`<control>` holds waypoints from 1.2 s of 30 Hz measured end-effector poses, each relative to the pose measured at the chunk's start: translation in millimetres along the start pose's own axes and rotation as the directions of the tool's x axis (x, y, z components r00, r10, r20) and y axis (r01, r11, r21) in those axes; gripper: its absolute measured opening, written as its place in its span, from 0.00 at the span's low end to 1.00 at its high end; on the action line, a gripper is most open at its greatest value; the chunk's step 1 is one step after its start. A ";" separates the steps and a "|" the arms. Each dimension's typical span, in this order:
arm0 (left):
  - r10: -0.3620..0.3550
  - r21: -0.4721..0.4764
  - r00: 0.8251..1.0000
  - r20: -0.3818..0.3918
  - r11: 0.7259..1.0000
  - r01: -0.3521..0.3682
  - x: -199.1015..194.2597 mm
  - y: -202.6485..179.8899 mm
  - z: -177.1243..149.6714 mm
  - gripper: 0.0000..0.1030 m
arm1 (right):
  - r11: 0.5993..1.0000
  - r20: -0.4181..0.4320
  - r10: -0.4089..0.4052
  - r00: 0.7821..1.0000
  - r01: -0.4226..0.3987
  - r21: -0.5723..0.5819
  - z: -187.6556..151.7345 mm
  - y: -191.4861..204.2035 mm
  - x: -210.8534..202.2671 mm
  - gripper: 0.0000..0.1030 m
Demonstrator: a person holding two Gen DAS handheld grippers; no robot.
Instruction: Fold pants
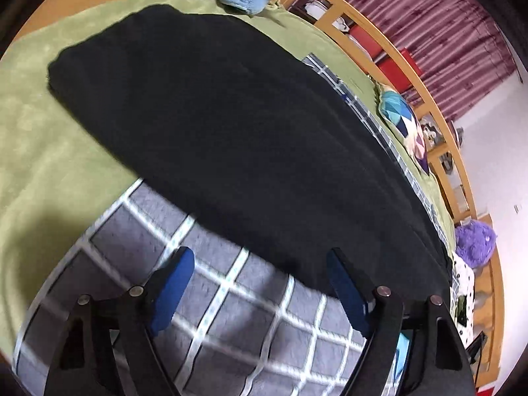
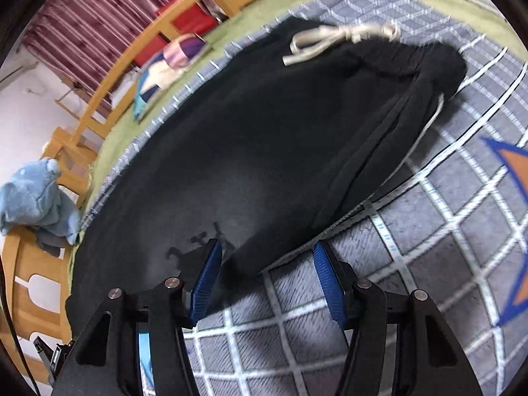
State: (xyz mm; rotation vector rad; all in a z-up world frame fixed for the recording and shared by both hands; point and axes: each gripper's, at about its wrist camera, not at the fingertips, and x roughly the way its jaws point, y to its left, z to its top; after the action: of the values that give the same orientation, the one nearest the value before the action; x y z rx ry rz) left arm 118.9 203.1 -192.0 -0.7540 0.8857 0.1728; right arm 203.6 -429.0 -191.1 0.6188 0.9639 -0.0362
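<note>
Left wrist: black pants (image 1: 214, 125) flat on checked blanket (image 1: 231, 313), already doubled lengthwise.
Soft, limp, fairly thick cloth; likely to sag and slide unless pinched through all layers at the near edge. Left gripper (image 1: 260, 283) open, nothing between pads, just short of that edge. Right gripper (image 2: 264, 280) open too, straddling the edge, not pressing. Drawstring (image 2: 336, 38) at far waistband.
</note>
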 end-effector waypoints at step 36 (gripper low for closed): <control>0.129 0.191 0.972 0.197 0.967 -0.167 114.8 -149.5 176.8 0.61 | 0.948 0.039 -0.009 0.999 0.021 -0.319 179.1 127.7 105.8 0.52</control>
State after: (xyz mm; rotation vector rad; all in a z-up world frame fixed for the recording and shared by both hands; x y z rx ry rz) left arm 369.5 191.5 -129.8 -0.4694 0.7709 0.2740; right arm 438.5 -389.0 -138.5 0.3102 0.9140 0.0934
